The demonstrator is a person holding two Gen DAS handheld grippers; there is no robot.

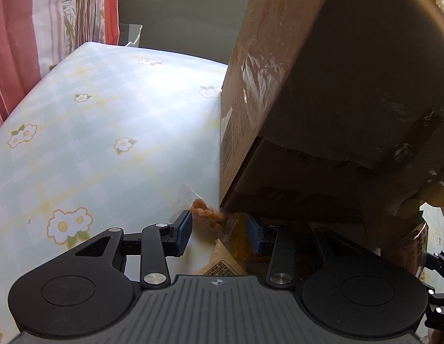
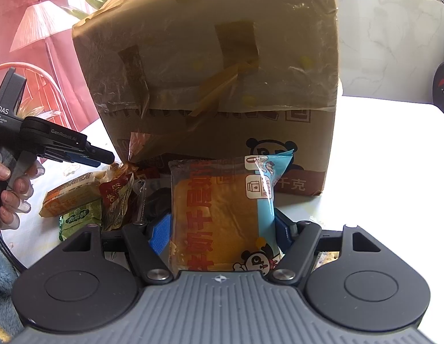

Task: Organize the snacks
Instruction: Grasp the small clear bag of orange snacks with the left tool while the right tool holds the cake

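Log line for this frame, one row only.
right gripper: shut on toast packet | left gripper: open at snack pile | cardboard box: tipped

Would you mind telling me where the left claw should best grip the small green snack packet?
Probably across its short width. The green packet lies flat on the table, tucked beside the orange packet, so come from above, from its free near-left side.

Left gripper (image 1: 219, 229) jaws apart, snack packet (image 1: 206, 215) btwn, cardboard box (image 1: 322, 91) beside
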